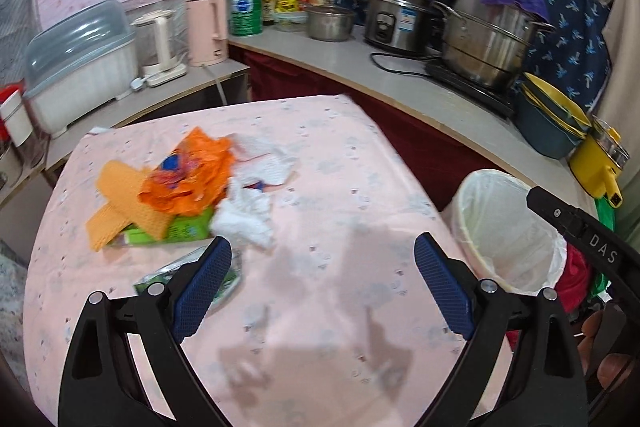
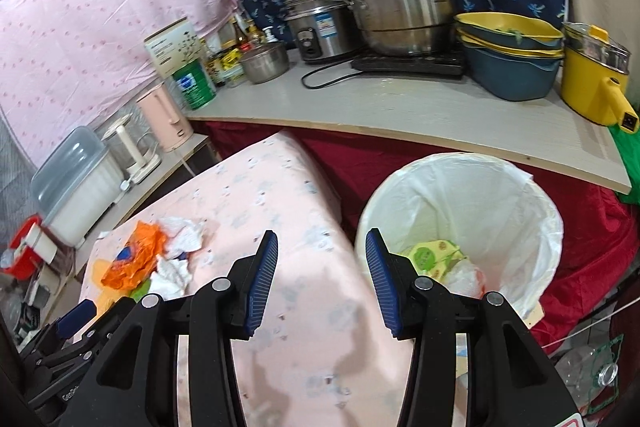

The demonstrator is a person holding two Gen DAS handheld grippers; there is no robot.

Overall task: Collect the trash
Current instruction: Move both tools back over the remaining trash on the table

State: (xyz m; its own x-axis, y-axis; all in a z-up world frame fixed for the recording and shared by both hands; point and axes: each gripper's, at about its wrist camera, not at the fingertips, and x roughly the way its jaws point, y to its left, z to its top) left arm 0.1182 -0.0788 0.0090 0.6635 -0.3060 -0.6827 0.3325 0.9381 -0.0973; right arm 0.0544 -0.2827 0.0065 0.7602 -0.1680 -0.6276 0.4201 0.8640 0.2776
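A heap of trash lies on the pink tablecloth: an orange crumpled wrapper, orange waffle cloth, a green box, white tissues and a green foil packet. My left gripper stands open above the cloth, its left finger over the foil packet, nothing between its pads. My right gripper is open and empty over the table's right edge. The white-lined bin beside the table holds a yellow-green wrapper and tissue. The trash heap shows at left.
A counter runs behind the table with a large steel pot, rice cooker, stacked bowls, a yellow pot, a pink kettle and a plastic container. A plastic bottle lies on the floor right.
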